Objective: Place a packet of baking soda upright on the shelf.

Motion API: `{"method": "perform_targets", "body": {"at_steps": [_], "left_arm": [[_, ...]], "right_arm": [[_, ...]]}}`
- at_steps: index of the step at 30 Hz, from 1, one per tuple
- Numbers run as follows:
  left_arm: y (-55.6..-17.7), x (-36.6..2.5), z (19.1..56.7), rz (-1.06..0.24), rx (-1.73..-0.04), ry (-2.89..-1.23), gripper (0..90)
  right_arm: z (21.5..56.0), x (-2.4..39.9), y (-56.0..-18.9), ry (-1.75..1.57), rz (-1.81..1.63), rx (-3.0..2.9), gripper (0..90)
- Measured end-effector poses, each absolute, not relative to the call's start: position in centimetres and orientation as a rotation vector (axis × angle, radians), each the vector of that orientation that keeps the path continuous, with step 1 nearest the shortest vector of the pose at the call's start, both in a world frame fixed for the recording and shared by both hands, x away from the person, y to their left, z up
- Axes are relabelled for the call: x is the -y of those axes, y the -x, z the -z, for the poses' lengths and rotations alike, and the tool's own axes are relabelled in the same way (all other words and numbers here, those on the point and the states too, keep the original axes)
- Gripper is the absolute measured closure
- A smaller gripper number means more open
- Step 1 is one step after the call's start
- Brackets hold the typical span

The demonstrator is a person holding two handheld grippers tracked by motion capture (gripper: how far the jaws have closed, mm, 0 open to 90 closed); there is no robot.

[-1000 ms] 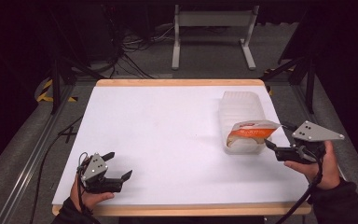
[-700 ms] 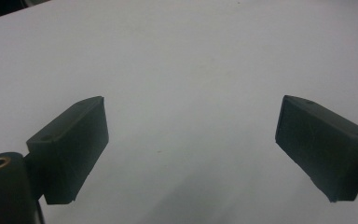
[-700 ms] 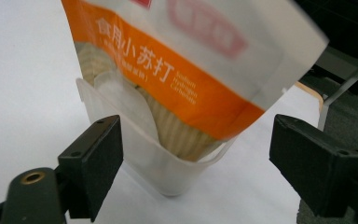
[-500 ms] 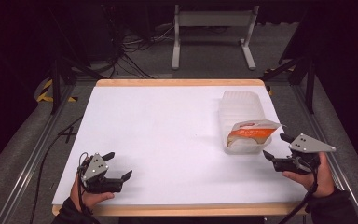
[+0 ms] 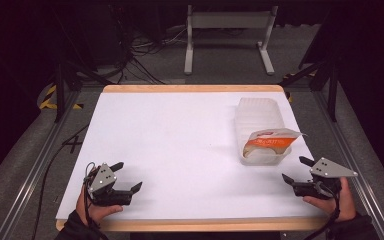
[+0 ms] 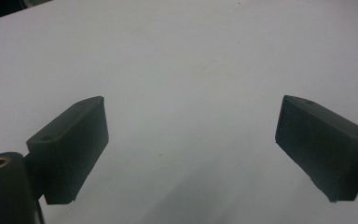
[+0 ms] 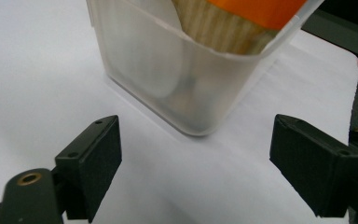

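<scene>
A clear, ribbed plastic container point(image 5: 260, 129) lies toward the right side of the white tabletop point(image 5: 180, 145), its long side running near to far. An orange-and-white packet point(image 5: 269, 142) leans out of its near end, with pale ridged contents visible through the translucent wall. The right gripper point(image 5: 295, 170), fingers spread and empty, hovers just near of it. The left gripper point(image 5: 126, 176) rests at the near left corner, fingers likewise spread over bare surface.

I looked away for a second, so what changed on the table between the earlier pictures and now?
The right gripper, jaws open and empty, drew back from the clear bin toward the person's near edge. The orange packet in the bin, the bin itself and the open left gripper stayed put.
</scene>
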State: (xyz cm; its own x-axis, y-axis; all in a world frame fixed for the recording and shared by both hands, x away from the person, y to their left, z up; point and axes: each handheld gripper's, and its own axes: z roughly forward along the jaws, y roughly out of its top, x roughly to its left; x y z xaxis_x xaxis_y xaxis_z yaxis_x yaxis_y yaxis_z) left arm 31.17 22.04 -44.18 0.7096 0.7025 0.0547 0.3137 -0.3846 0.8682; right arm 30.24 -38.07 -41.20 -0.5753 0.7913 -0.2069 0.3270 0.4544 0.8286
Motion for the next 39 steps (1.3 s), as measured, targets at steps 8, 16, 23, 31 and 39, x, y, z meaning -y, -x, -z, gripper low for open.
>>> {"method": "perform_targets", "body": {"at_steps": [8, 16, 23, 31, 39], "left_arm": [[-31.3, -22.2, 44.3, -0.518, -0.783, -1.976, 10.1], [-31.0, -22.8, 44.3, -0.527, -0.811, -1.967, 10.0], [-30.9, -23.7, 44.5, -0.537, -0.844, -1.94, 10.0], [-30.9, -23.1, 44.6, -0.538, -0.817, -1.961, 10.0], [-31.1, -22.7, 44.5, -0.535, -0.81, -1.96, 10.0]], "right_arm": [[42.4, 39.3, -29.3, -1.008, -1.069, -2.075, 15.3], [43.3, 39.3, -29.2, -0.998, -1.072, -2.078, 14.7], [43.6, 39.5, -29.2, -1.0, -1.097, -2.066, 14.6], [43.8, 39.6, -29.2, -0.997, -1.091, -2.054, 14.6], [43.8, 39.5, -29.1, -0.998, -1.076, -2.055, 14.6]]}}
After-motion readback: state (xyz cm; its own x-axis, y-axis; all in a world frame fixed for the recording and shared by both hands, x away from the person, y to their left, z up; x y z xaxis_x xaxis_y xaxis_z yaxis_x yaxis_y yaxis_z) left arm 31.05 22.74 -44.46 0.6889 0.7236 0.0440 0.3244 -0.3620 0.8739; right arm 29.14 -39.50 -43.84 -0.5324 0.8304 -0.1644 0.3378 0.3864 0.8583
